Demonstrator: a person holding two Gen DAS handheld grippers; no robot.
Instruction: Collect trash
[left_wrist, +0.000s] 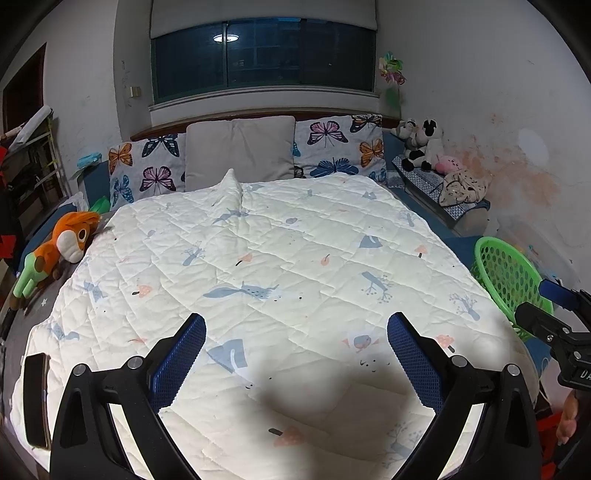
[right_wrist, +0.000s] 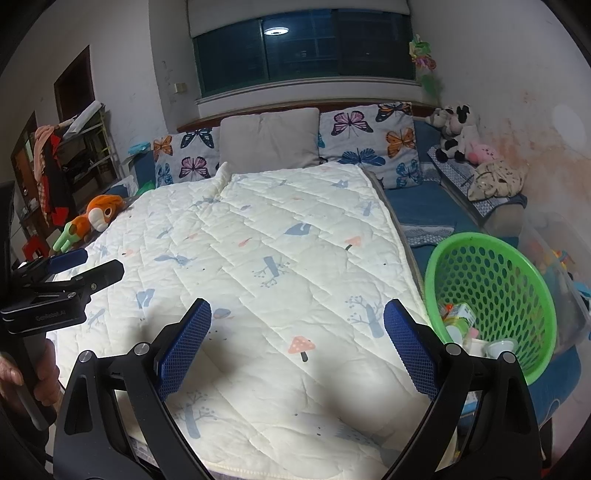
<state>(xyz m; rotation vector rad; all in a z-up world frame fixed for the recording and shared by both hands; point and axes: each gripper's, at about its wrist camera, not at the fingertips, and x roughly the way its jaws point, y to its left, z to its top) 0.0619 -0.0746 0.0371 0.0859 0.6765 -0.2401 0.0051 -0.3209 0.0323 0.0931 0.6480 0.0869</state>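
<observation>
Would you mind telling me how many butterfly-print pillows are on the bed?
2. One butterfly pillow stands left of the grey cushion at the headboard; the other butterfly pillow stands to its right. Others could lie hidden behind the cushion or under the quilt.

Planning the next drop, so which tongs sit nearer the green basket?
Right. The green basket lies just beside the right tongs, open and empty; the left tongs hover over the quilt's middle.

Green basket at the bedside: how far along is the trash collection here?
Seemingly near done. The green basket already holds trash: a small carton and a plastic cup. Nothing is in hand; the left gripper and right gripper are both open over the quilt, where no litter shows.
</observation>
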